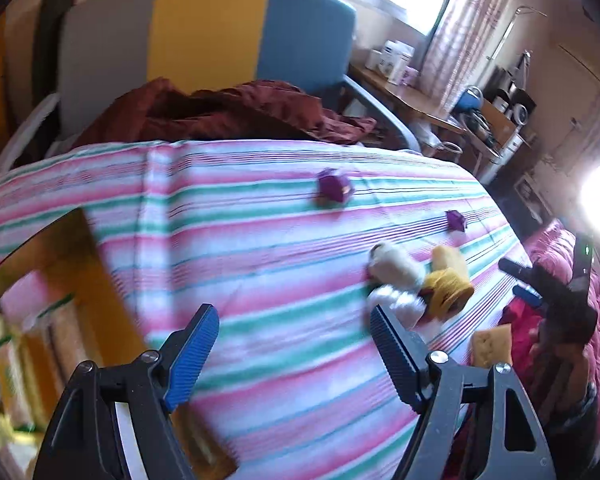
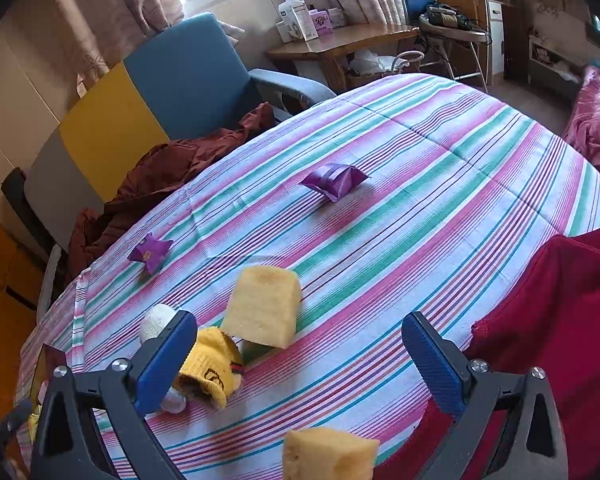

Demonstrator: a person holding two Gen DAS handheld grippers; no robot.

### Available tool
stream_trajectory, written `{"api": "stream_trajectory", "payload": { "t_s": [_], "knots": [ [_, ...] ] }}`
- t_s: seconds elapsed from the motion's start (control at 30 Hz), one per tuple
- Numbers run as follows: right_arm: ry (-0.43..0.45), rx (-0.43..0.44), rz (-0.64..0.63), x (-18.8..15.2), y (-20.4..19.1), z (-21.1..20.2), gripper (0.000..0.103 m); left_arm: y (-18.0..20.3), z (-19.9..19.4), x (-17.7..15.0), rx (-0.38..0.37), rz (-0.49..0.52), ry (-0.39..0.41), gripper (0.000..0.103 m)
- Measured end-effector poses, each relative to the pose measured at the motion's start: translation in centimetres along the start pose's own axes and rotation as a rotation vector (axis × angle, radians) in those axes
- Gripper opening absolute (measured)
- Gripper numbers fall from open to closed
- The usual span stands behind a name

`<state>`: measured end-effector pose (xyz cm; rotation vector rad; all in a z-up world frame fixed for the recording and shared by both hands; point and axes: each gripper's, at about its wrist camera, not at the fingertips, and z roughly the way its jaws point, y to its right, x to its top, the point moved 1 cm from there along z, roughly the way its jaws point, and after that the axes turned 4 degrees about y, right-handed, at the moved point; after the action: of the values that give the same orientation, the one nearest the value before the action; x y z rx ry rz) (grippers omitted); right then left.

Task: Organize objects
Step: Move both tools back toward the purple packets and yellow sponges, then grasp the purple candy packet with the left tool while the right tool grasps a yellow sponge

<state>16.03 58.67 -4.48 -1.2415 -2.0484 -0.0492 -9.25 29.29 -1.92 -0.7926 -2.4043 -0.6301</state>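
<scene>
Both views look down on a table under a pink, green and white striped cloth point(image 2: 420, 184). My right gripper point(image 2: 300, 360) is open, with only cloth between its pads. A yellow sponge block point(image 2: 264, 306) stands just ahead of it. A second sponge point(image 2: 328, 454) lies at the bottom edge. By its left finger point(image 2: 168, 356) lie a yellow sock point(image 2: 212, 368) and a white sock point(image 2: 158, 320). Two purple packets point(image 2: 334, 180) point(image 2: 150, 252) lie farther off. My left gripper point(image 1: 294, 336) is open over bare cloth, with the socks point(image 1: 444, 280) to its right.
A chair with a grey, yellow and blue back point(image 2: 188, 72) holds a maroon cloth point(image 2: 168, 168) behind the table. Red fabric point(image 2: 560, 320) covers the table's right side. A wooden desk point(image 2: 340, 40) stands by the window. Yellow boxes with packets point(image 1: 40, 320) lie off the table's left edge.
</scene>
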Motion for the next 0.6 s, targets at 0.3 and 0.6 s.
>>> {"api": "stream_trajectory", "payload": {
  "t_s": [0.3, 0.6],
  "knots": [
    [-0.058, 0.044, -0.070, -0.7, -1.7, 1.0, 0.103, 2.8, 8.9, 5.9, -0.039, 0.035, -0.080, 0.079],
    [-0.110, 0.091, -0.070, -0.9, -1.8, 1.7, 0.103, 2.7, 18.9, 10.6, -0.080, -0.189, -0.169, 0.080]
  ]
}}
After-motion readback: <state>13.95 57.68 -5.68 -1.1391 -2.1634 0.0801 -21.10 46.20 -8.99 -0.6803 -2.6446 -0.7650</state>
